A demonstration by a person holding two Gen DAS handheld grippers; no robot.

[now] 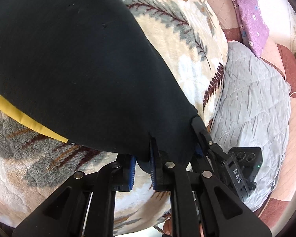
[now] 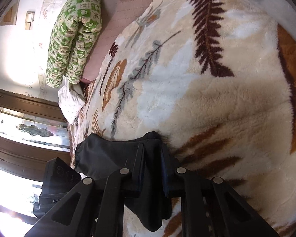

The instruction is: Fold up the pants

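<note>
Two grippers each pinch an edge of the black pants [image 1: 73, 63], likely so the cloth can be carried over into a fold. From the left wrist, the left gripper [image 1: 143, 169] is nearly closed on the hem, the pants draped across the blanket [image 1: 179, 39]. From the right wrist, the right gripper [image 2: 153, 169] has clamped onto bunched cloth.

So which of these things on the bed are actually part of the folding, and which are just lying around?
Part of the job:
black pants
left gripper
right gripper

Just lying about:
leaf-patterned blanket
grey quilted pillow
purple cloth
green checked quilt
</note>
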